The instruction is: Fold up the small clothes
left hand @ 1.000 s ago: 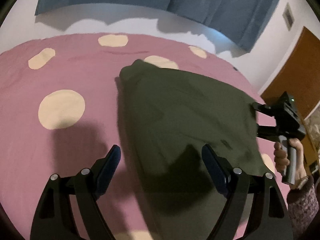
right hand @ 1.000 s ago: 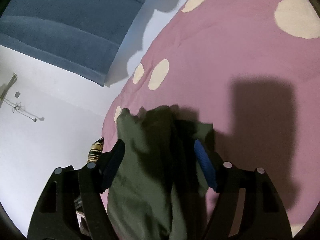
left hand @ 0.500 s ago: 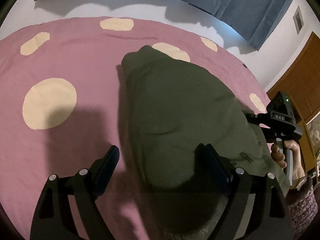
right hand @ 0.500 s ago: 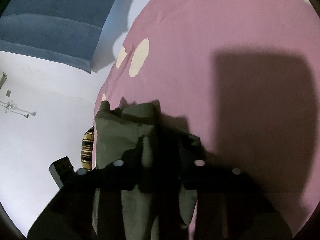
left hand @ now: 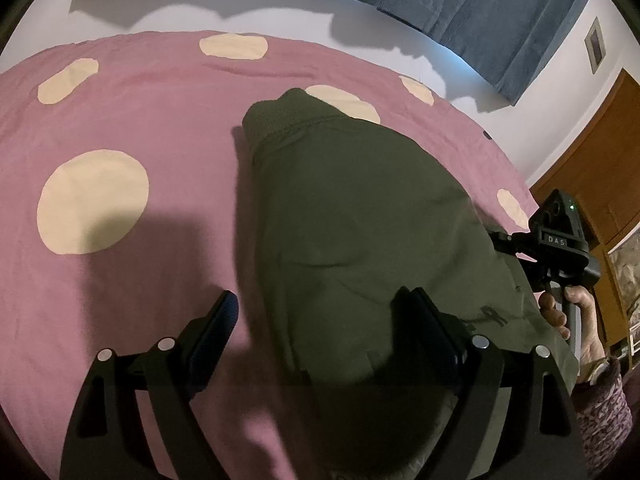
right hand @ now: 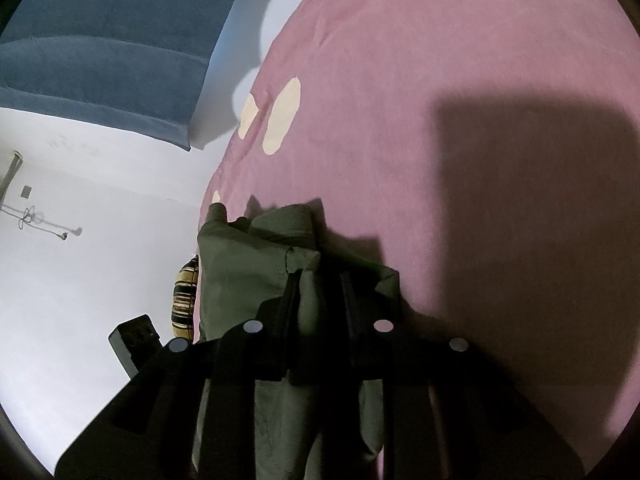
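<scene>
From your left gripper (left hand: 320, 320), the garment (left hand: 360, 220) lies on the bedspread (left hand: 140, 120), running from six o'clock up toward twelve, its ribbed end farthest from you. The garment's left edge sits between that gripper's spread fingers; bare bedspread extends toward nine o'clock. Your right gripper (left hand: 520, 246) reaches the garment's right edge at three o'clock, with your hand (left hand: 568, 312) just below it. In the right wrist view, a fold of garment stands between the closing jaws of that gripper (right hand: 318, 292). The curtain (left hand: 480, 8) hangs behind the bed at one o'clock.
</scene>
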`<state>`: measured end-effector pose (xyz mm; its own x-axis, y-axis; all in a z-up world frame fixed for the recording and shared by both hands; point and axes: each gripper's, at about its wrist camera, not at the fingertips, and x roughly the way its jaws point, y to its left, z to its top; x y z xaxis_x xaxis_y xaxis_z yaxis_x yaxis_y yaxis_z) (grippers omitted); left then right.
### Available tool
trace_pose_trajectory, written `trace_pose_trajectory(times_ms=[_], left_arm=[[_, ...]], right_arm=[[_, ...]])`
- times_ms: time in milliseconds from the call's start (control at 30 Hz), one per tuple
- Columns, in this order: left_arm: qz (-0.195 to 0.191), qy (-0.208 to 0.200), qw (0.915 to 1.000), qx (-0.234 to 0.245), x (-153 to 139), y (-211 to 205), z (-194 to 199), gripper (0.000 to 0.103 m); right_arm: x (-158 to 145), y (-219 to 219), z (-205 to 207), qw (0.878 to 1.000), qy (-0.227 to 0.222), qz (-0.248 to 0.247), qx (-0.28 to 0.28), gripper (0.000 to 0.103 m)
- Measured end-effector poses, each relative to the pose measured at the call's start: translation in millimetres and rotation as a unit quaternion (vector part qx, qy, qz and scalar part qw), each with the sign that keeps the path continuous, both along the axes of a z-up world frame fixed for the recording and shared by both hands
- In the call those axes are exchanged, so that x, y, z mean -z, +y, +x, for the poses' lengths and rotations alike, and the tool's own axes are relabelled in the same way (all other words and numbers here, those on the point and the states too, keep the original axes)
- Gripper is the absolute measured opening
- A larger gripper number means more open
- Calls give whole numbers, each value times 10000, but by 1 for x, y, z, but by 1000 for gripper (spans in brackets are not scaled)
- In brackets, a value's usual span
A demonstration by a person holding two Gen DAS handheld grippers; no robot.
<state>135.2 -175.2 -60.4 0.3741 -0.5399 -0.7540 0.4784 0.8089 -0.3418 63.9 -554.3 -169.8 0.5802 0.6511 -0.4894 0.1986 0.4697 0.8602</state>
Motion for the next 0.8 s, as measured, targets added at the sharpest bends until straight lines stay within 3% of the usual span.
trace_pose_trajectory(times_ms=[167, 367, 533, 800], left_arm=[[-40, 32, 10000, -8, 0, 0, 2, 86], [-149, 186, 9997, 8, -2, 3, 5, 87], [-212, 253, 9995, 13, -4, 7, 5, 87], [-513, 325, 9981, 123, -18, 28, -12, 86]], right_arm=[[-1, 0, 0, 10000, -34, 19, 29, 20], [-6, -7, -11, 9997, -87, 60, 220, 37], [-18, -11, -30, 9995, -142, -89, 284, 59], [-28, -9, -67, 9992, -74, -374, 105, 68]])
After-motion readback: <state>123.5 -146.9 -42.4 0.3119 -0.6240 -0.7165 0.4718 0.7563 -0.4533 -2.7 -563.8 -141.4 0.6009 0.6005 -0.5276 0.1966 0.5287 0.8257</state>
